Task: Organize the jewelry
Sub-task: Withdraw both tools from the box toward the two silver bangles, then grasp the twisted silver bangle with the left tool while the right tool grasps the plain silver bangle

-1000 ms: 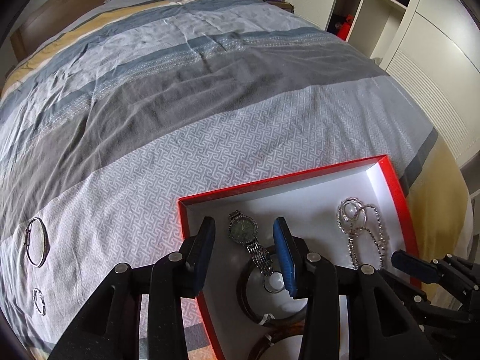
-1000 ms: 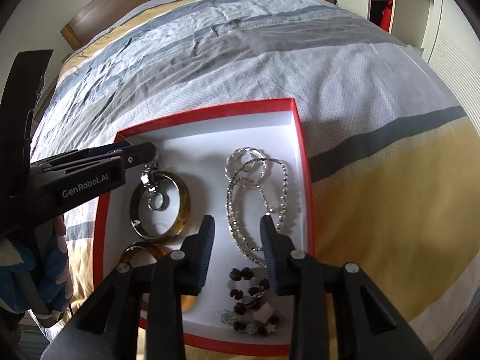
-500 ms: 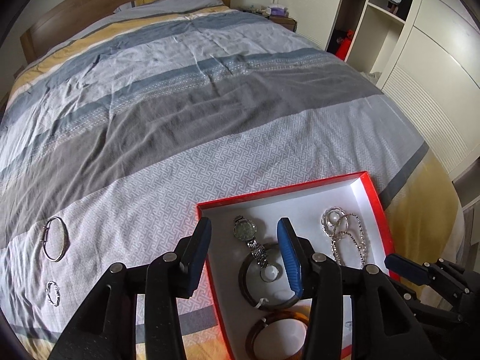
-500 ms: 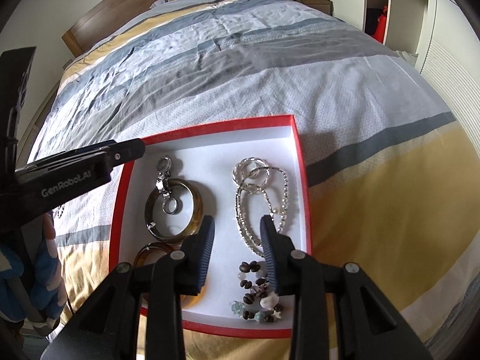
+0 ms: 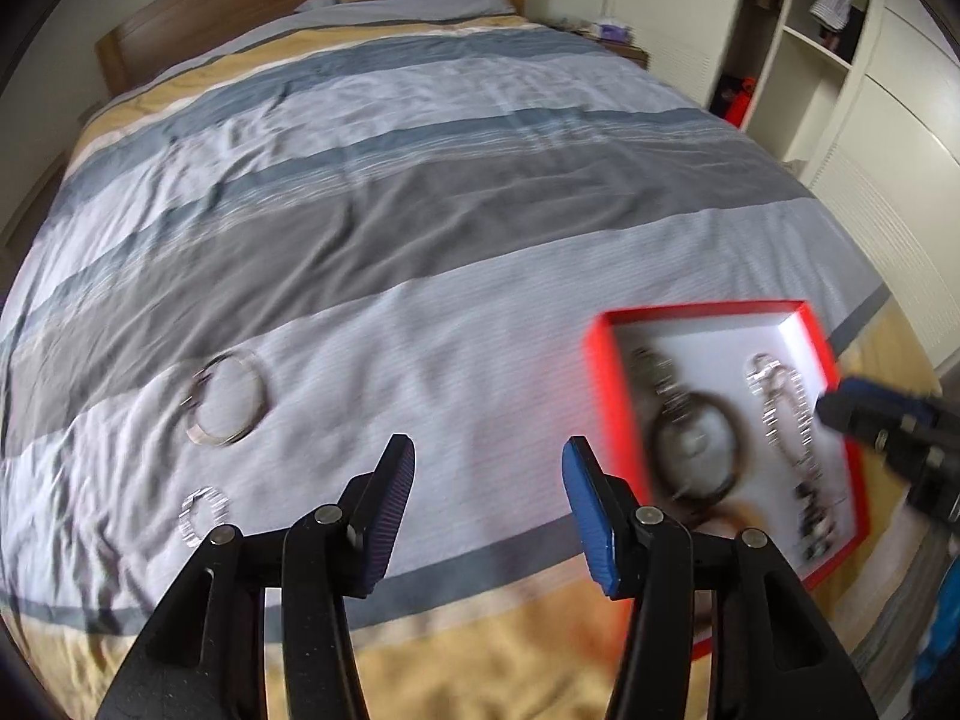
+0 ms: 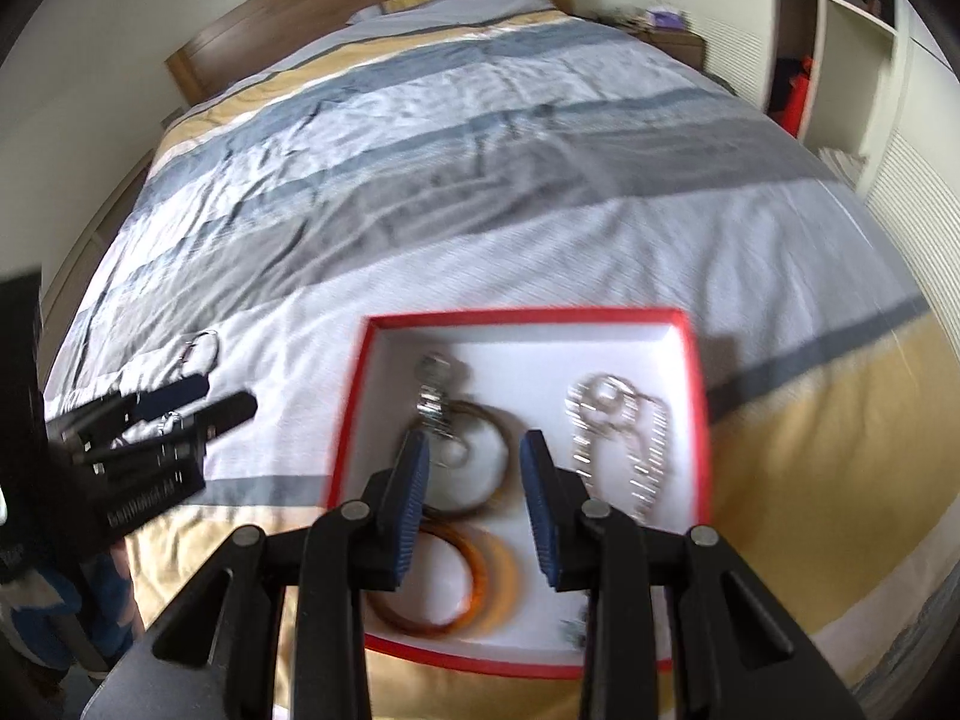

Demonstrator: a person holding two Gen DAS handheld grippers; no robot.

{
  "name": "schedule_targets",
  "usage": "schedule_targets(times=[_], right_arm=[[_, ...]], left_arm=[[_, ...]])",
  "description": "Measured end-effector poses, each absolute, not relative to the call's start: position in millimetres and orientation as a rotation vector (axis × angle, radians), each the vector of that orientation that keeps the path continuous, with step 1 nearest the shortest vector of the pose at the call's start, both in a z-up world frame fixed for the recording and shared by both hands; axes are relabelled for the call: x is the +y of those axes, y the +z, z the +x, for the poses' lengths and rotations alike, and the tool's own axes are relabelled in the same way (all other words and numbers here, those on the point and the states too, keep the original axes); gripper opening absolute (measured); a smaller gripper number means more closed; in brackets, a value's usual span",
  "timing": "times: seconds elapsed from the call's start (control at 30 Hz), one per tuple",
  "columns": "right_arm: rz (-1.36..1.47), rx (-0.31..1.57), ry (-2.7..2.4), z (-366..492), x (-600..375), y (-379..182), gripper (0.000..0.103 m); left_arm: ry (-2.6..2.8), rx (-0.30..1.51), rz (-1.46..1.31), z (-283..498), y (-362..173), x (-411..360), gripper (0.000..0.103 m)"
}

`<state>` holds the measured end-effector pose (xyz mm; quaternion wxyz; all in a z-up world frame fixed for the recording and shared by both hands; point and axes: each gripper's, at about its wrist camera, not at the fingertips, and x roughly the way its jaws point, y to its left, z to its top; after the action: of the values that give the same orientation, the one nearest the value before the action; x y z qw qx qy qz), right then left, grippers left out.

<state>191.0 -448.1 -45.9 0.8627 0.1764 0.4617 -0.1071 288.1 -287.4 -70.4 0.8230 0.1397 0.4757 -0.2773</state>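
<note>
Silver bangle: thin round metal bangle [image 5: 225, 399] lies flat on the pale grey band of the striped quilt [image 5: 420, 228], far left, well apart from the box.
Small ring: small sparkly silver ring [image 5: 203, 511] on the quilt just below the bangle, not touching it.
Left gripper: black two-finger gripper with blue pads [image 5: 487, 495] hangs over bare quilt between the loose pieces and the box; jaws are opening, nothing between them.
Red box: shallow red cardboard box with white inside [image 6: 528, 317] sits right of the left gripper.
Box contents: silver wristwatch [image 6: 435, 396] overlapping a dark brown bangle [image 6: 495, 483]; amber bangle [image 6: 456, 597] nearer the camera; silver chain necklace [image 6: 618, 438] along the right side.
Right gripper: matching black gripper with blue pads [image 6: 474, 501] hovers above the box, jaws partly apart, gripping nothing.
</note>
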Motion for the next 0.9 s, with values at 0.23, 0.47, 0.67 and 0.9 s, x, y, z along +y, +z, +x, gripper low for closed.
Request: schedule_targets(times=[0.23,0.47,0.67,0.9], right_arm=[[0.319,0.971,-0.111,237.2,-394.3,-41.9,0.030],[0.266,1.009,-0.001,284.0,-340.8,-57.4,0.035],[0.235,1.055,0.071,322.9,-309.5,-83.3,0.037],[0.219,1.098,0.117,364.3,-294.2,-110.4,0.041]], left_arm=[[-0.470,1.017,0.250,308.0,-79.5,-200.8,0.058],[-0.348,1.054,0.164,337.0,-101.2,-126.7,0.063],[-0.374,1.095,0.119,354.5,-121.9,-108.9,0.066],[-0.426,1.128,0.132,370.2,-141.6,-128.2,0.067]])
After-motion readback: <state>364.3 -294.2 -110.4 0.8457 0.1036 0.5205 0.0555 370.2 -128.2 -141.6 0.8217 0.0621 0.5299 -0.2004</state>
